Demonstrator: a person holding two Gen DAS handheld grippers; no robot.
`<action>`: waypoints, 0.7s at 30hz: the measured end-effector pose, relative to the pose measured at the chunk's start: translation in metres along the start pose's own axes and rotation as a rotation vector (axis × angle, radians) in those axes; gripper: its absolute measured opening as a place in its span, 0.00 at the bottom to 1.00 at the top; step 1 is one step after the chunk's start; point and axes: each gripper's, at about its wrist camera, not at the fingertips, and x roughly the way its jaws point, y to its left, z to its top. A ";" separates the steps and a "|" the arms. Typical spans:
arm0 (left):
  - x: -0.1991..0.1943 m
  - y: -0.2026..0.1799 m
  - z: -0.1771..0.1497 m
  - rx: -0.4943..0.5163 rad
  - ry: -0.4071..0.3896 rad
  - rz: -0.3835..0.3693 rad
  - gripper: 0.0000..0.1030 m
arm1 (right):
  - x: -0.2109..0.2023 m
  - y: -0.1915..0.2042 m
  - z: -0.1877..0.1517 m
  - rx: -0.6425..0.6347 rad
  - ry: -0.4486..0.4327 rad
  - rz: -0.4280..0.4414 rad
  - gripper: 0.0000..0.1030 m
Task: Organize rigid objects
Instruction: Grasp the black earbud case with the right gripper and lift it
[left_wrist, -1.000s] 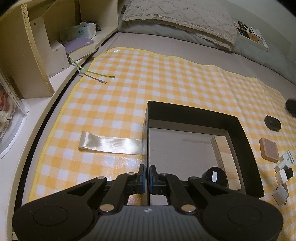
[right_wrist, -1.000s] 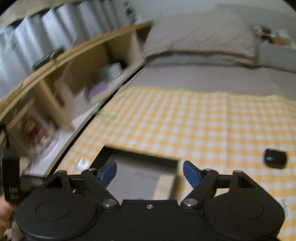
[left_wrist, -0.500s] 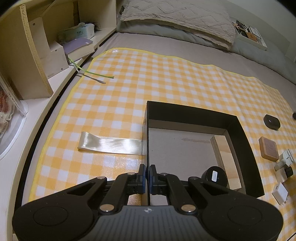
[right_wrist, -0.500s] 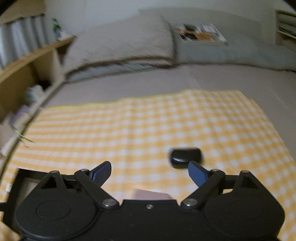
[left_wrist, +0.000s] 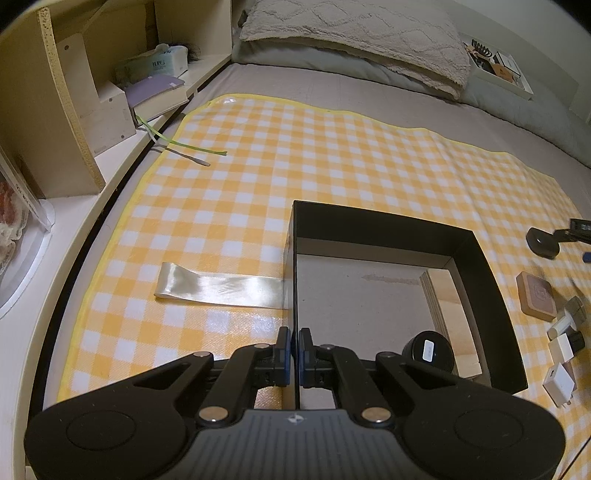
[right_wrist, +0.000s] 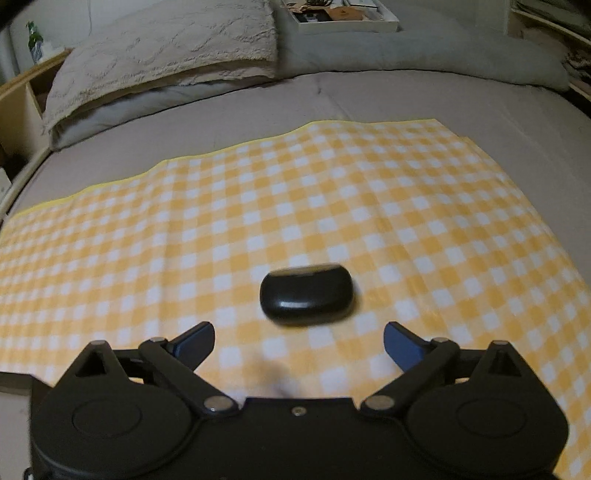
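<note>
A black open box (left_wrist: 476, 273) lies on the yellow checked cloth (left_wrist: 295, 155). My left gripper (left_wrist: 294, 354) is shut on its near left wall. A round black object (left_wrist: 430, 350) sits inside the box. A black oval case (right_wrist: 306, 293) lies on the cloth (right_wrist: 258, 206) just ahead of my right gripper (right_wrist: 299, 341), which is open and empty; the case is beyond the fingertips. In the left wrist view the case (left_wrist: 542, 242) shows at the right, with part of the right gripper beside it. A tan square block (left_wrist: 535, 300) and white adapters (left_wrist: 559, 382) lie right of the box.
A satin ribbon (left_wrist: 221, 286) lies left of the box. A wooden shelf (left_wrist: 66, 110) with books and boxes runs along the left. Pillows (right_wrist: 166, 70) and a white tray (right_wrist: 340, 16) lie at the far end of the bed.
My right gripper swung from over the box to the right and came down close behind the black oval case, staying open. My left gripper kept its hold on the box wall.
</note>
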 end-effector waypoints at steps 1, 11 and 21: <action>0.000 0.000 0.000 0.001 -0.001 0.000 0.04 | 0.004 0.003 0.002 -0.022 0.001 -0.009 0.96; 0.003 0.002 0.000 0.015 0.002 -0.018 0.05 | 0.052 0.024 0.018 -0.175 0.061 -0.022 0.89; 0.005 0.007 0.003 0.005 0.011 -0.035 0.05 | 0.078 0.009 0.020 -0.157 0.134 -0.021 0.79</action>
